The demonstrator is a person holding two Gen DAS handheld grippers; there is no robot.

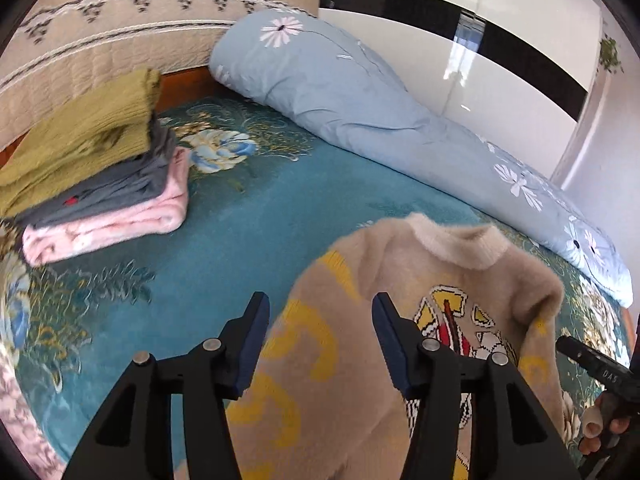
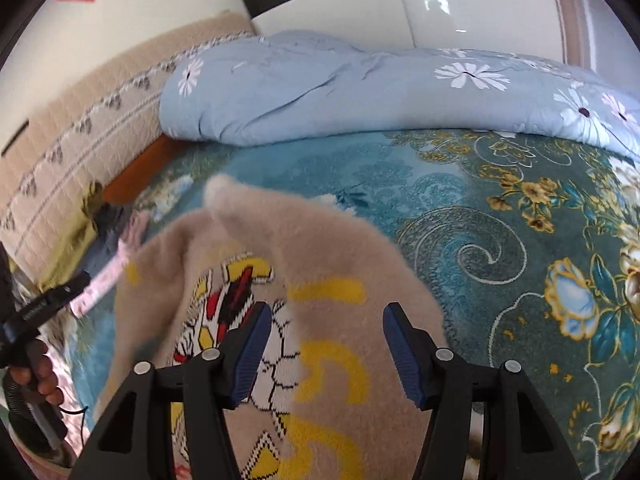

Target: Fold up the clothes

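A fuzzy beige sweater with yellow shapes and a red, white and black picture lies on the teal flowered bedspread; it also shows in the right wrist view. My left gripper is open just above the sweater's left side. My right gripper is open above the sweater's right side, holding nothing. The right gripper's body shows at the lower right of the left wrist view, and the left gripper's body at the left of the right wrist view.
A stack of folded clothes, olive on grey on pink, lies on the bed's left; its edge also shows in the right wrist view. A rolled light-blue flowered quilt lies along the far side by a white wardrobe. A beige headboard is at the left.
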